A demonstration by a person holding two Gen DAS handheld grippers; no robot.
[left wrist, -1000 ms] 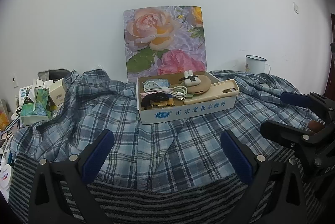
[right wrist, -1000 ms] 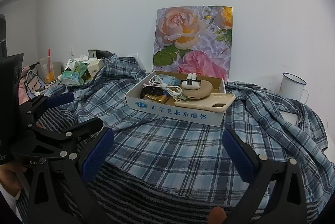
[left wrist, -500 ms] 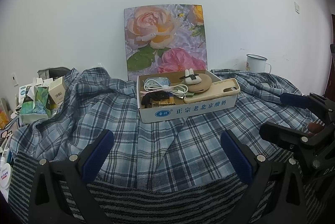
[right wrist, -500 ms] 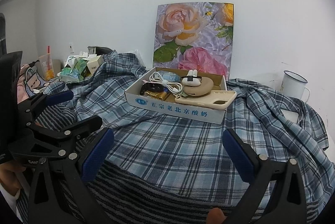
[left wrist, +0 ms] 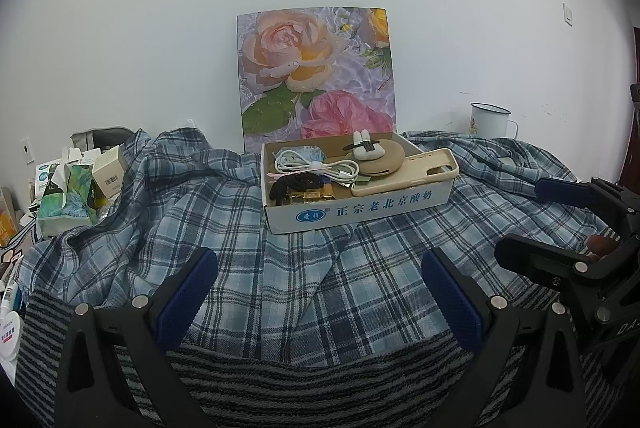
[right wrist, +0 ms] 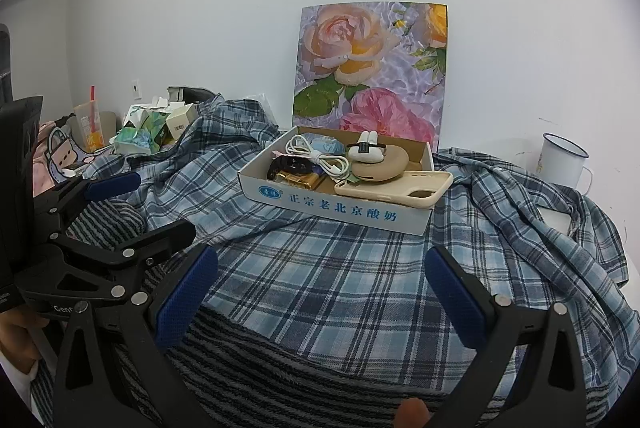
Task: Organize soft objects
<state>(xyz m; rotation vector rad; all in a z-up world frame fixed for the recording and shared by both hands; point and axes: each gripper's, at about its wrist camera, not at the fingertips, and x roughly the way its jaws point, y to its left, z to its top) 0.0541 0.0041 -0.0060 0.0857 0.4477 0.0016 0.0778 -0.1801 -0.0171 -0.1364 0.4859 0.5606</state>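
A blue plaid shirt [left wrist: 280,260] [right wrist: 360,268] lies spread and rumpled over the surface, on top of a grey striped fuzzy cloth [left wrist: 304,384] [right wrist: 280,360]. On the shirt sits a white cardboard box [left wrist: 360,214] [right wrist: 340,205] holding a beige phone case [left wrist: 408,173], a white cable [left wrist: 316,165], a tan round case, and small items. My left gripper [left wrist: 318,284] hangs open above the cloths, empty. My right gripper [right wrist: 320,284] is open too, empty, beside the left one [right wrist: 120,203].
A rose picture [left wrist: 316,79] leans on the white wall behind the box. A white enamel mug [left wrist: 490,119] stands at the back right. Tissue packs and small cartons [left wrist: 76,191] clutter the left edge, with a drink cup [right wrist: 90,123] further left.
Both views have tilted or risen slightly, so the box sits a little lower in frame. Neither gripper has taken hold of anything; the cloths lie unchanged.
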